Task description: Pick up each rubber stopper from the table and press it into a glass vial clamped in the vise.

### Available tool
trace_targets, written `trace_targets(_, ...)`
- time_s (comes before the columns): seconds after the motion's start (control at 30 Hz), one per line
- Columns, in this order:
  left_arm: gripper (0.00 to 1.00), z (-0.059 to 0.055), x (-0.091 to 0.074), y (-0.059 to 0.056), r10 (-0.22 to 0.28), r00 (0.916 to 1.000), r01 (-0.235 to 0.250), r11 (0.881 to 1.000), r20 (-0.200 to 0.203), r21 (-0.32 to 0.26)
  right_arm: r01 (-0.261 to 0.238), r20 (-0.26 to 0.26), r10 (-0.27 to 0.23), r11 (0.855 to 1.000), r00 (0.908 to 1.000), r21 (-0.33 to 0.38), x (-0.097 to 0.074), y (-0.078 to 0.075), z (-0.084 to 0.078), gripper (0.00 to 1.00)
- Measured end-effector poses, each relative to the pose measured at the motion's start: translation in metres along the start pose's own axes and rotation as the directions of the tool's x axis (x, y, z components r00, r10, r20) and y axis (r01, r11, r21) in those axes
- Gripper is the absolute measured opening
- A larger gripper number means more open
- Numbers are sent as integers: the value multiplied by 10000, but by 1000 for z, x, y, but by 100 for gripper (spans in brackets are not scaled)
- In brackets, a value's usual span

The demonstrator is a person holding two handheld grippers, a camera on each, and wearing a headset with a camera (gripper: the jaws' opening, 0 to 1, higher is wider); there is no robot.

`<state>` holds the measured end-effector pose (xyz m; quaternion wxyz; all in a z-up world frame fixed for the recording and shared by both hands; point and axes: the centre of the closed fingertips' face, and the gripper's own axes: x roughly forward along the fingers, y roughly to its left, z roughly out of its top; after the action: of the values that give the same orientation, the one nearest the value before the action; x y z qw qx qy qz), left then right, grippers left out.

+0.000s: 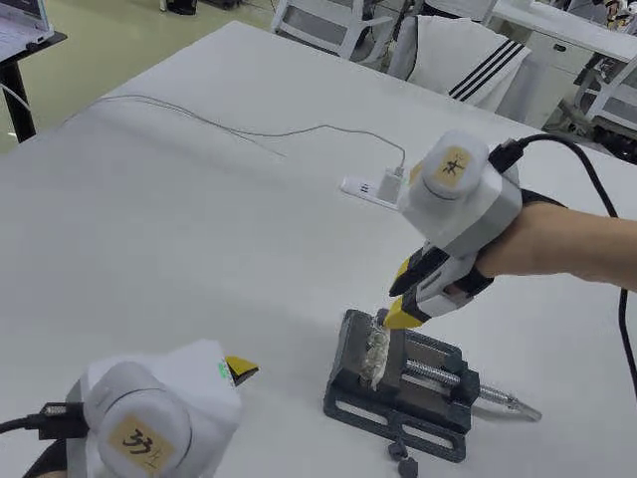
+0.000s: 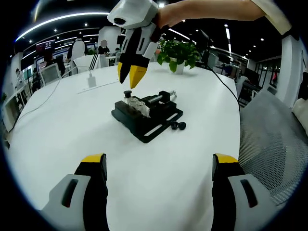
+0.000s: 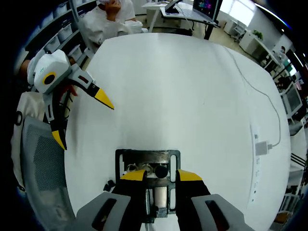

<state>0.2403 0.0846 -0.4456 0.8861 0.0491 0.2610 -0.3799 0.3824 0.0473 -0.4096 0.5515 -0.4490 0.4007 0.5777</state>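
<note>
Hovering above the vise [image 2: 149,118], the right hand-held gripper [image 2: 131,81] points its narrowly parted, empty jaws down at a stopper [image 2: 127,94] sitting atop a clamped vial [image 2: 132,102]. Loose stoppers [image 2: 177,126] lie on the bench [image 2: 72,130] beside the vise's base; the left hand-held gripper [image 2: 159,161] hangs well apart, jaws wide.

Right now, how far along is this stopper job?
One black stopper already sits on a vial in the vise. The right claw hovers over it, apparently empty. Two loose stoppers beside the vise are still to go.
</note>
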Motion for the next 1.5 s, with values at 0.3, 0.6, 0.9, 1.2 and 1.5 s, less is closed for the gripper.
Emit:
trace_targets(0.3,89,-1,0,5,101,9999,-101,9999,24,-103,-467,36,466,9984,9989,304,3,-5,-7,7)
trace_targets(0.6,88,-3,2,4,44,10000,-45,9998,-50,-169,-789,130,785,9962,9968,369,11,2,-5,0)
trace_targets(0.9,88,-5,3,4,12,10000,-14,9997,-77,-241,-900,35,899,9953,9959,356,15,3,-6,0)
trace_targets(1.2,88,-7,6,1,-101,9999,97,9995,-126,-302,-1143,-57,1145,9931,9934,278,17,5,-7,0)
trace_targets(1.5,87,-4,8,3,-129,9999,126,9995,-72,-302,-1152,-170,1157,9929,9931,310,19,6,-7,0)
